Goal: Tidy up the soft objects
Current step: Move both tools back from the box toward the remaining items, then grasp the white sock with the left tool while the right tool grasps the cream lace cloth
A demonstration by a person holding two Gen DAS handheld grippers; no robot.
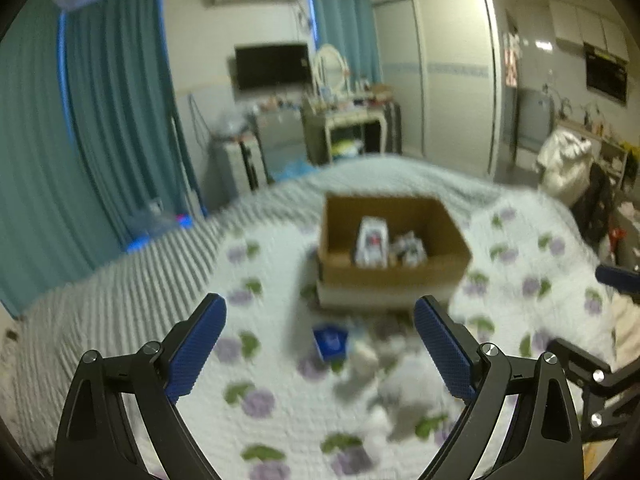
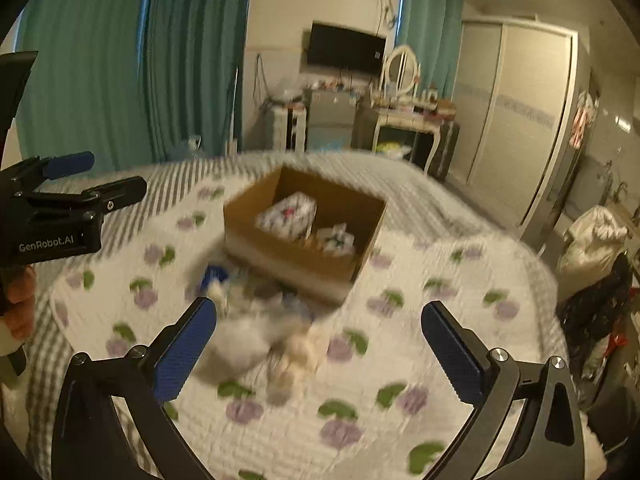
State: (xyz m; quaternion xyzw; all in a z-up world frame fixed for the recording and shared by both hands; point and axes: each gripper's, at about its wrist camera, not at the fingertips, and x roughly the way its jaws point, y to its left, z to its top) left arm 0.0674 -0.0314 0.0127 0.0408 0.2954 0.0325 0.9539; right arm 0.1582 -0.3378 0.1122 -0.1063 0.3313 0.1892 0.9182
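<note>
An open cardboard box (image 1: 394, 268) (image 2: 280, 252) stands on the bed and holds two white soft packs (image 1: 373, 242) (image 2: 288, 216). Several blurred soft items, white, cream and grey, lie in a loose pile in front of the box (image 1: 372, 364) (image 2: 276, 340); a small blue one (image 1: 330, 340) (image 2: 214, 274) lies at the pile's left. My left gripper (image 1: 320, 312) is open and empty above the pile. My right gripper (image 2: 320, 316) is open and empty above the pile too. The left gripper also shows at the left edge of the right wrist view (image 2: 72, 184).
The bed has a white quilt with purple flowers (image 1: 260, 400) (image 2: 400, 360) over a grey striped cover (image 1: 120, 300). Teal curtains (image 1: 100, 100), a dresser with a mirror (image 1: 340, 120) and a wardrobe (image 1: 440, 80) stand beyond the bed. Bags and clothes pile at the right (image 2: 592, 248).
</note>
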